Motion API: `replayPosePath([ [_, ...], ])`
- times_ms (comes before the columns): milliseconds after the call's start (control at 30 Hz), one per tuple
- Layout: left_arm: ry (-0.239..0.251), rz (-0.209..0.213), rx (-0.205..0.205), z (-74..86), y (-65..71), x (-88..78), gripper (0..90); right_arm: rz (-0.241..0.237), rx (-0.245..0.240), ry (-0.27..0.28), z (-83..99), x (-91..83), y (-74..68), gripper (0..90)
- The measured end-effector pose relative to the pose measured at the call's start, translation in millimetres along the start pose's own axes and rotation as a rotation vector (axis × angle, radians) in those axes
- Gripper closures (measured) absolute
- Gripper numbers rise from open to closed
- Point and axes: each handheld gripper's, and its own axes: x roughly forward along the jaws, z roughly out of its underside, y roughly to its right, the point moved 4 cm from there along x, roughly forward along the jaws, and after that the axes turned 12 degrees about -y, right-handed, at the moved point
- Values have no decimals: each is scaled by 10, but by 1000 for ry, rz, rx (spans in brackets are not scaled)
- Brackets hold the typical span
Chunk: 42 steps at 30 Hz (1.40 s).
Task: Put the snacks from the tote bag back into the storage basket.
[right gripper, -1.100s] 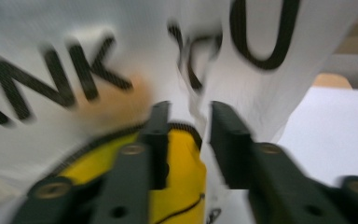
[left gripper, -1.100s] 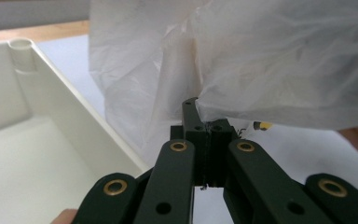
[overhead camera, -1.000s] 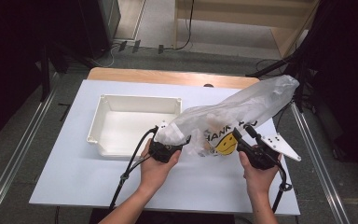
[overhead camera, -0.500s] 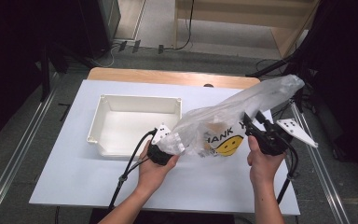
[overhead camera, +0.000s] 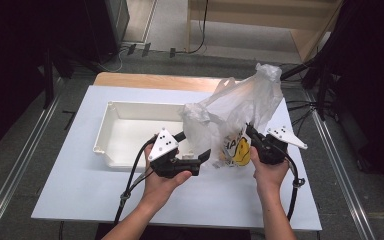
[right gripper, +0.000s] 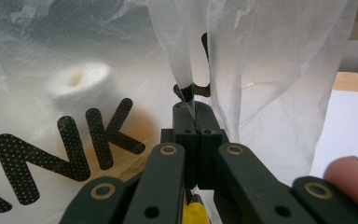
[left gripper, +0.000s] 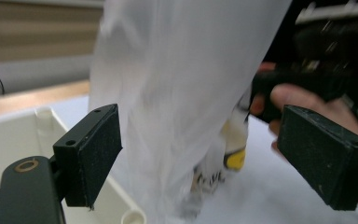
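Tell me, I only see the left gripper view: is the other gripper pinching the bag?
Observer: Yes. The right gripper has just been closing its jaws and is shut on a fold of the plastic bag.
Operator: Is there a picture on it?
Observer: A yellow smiley face, under black letters.
Operator: How long is the tray?
Observer: In the high view the white tray reaches well left of the bag.

This looks like a lab or test bay, not a home: a white table (overhead camera: 80, 200) on a bare concrete floor (overhead camera: 25, 135), metal floor rails (overhead camera: 10, 185), black curtains (overhead camera: 10, 60), loose cables (overhead camera: 200, 30), probably a wooden bench (overhead camera: 260, 20) behind
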Motion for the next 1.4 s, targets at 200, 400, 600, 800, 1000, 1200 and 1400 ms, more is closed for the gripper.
replayPosePath([
  [200, 116, -39, -14, -289, 59, -175, 139, 5, -20, -19, 56, 44, -34, 900],
  [400, -5, -82, -5, -274, 28, 1, 504, -23, -43, -23, 89, 42, -68, 900],
  [600, -66, -42, -33, -95, -96, 127, 900, -68, -34, 22, 58, -88, -28, 788],
  [800, -121, -27, -29, 53, -157, 253, 900, -132, -52, 160, -99, -429, -54, 642],
  [1000, -171, -6, -34, 188, -169, 368, 900, 10, -12, 304, -360, -735, -76, 301],
  [1200, -224, 15, -28, 329, -111, 480, 900, -46, 52, 239, -382, -466, 14, 430],
  [1400, -243, 38, -34, 486, -8, 543, 900, -78, 64, 113, -230, -119, 98, 880],
])
